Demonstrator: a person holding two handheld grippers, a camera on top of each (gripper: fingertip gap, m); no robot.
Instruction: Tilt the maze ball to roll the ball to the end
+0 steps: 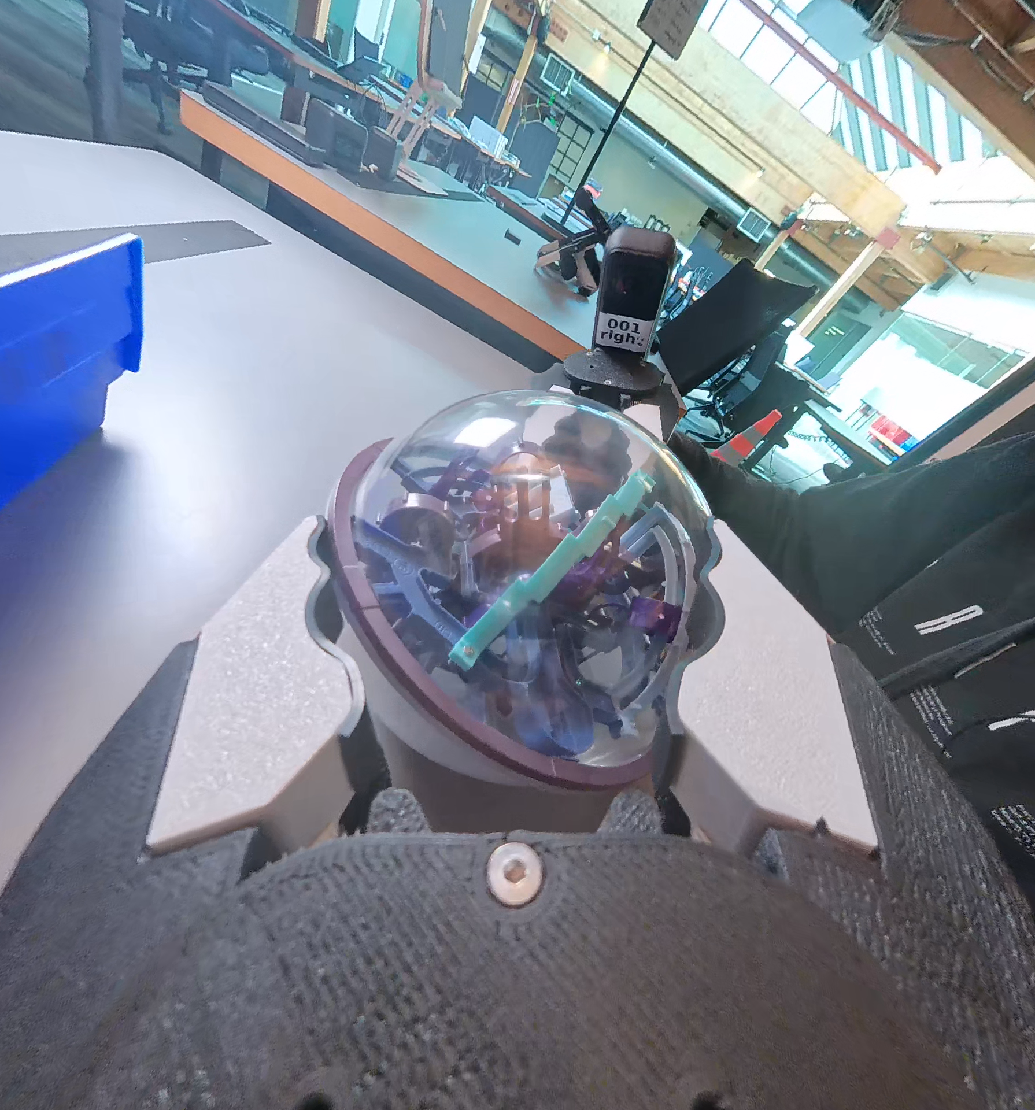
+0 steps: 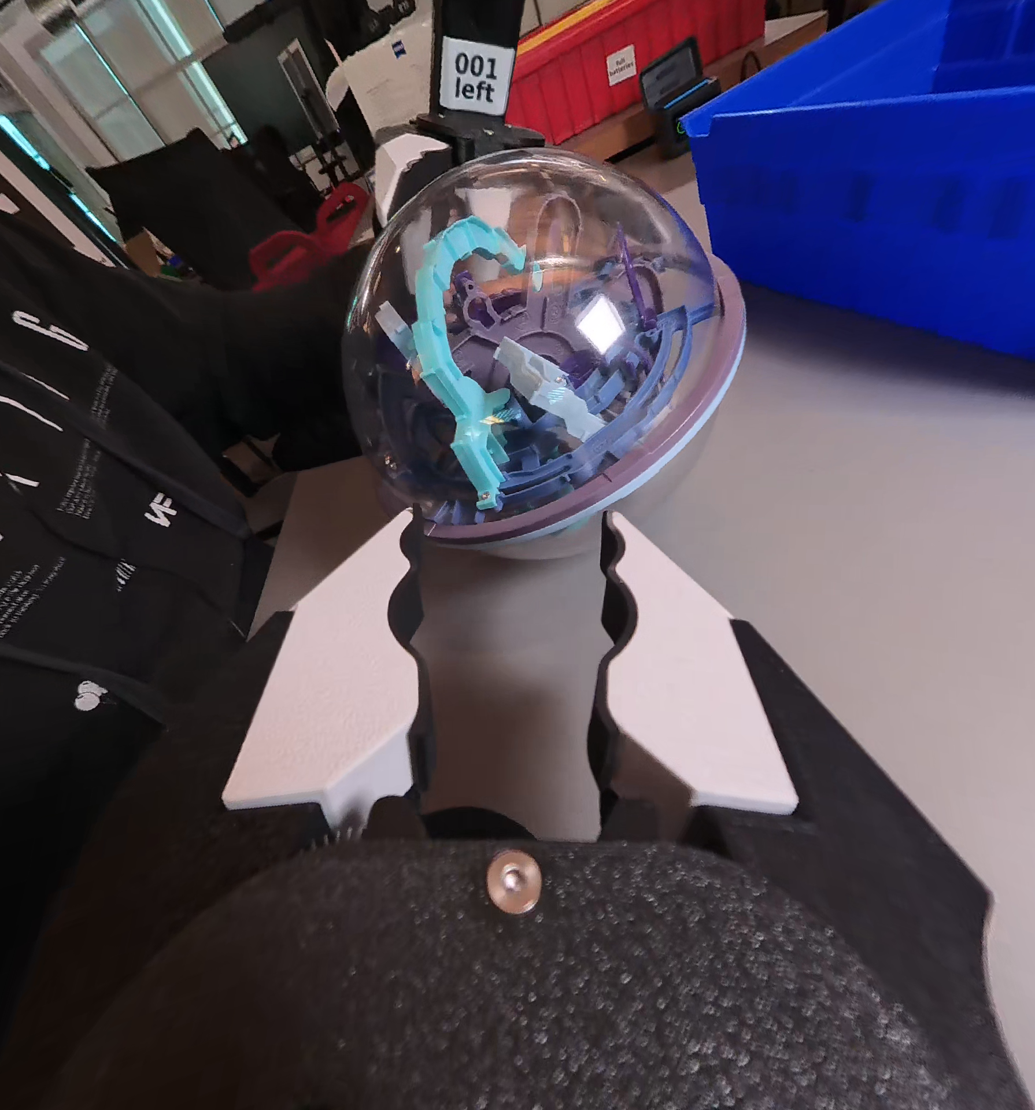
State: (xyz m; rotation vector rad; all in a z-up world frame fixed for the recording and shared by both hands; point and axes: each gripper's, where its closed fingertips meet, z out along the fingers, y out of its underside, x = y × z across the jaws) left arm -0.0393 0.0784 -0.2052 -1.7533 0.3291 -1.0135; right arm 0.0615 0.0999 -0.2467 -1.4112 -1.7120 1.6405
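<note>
two claws: left claw (image 1: 512,552) clamps maze ball (image 1: 521,576); right claw (image 2: 509,528) apart, tips near ball rim.

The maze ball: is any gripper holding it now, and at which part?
The left gripper holds the maze ball, its fingers on opposite sides by the purple seam ring. The right gripper is open, its fingertips just under the ball, not gripping.

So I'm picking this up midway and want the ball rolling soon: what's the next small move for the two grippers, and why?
Probably open the right gripper wider and ease it forward around the maze ball. Its fingertips sit just short of the purple rim, too narrow for the sphere, so it grips nothing, while the left gripper cradles the ball between both pads above the grey table.
</note>
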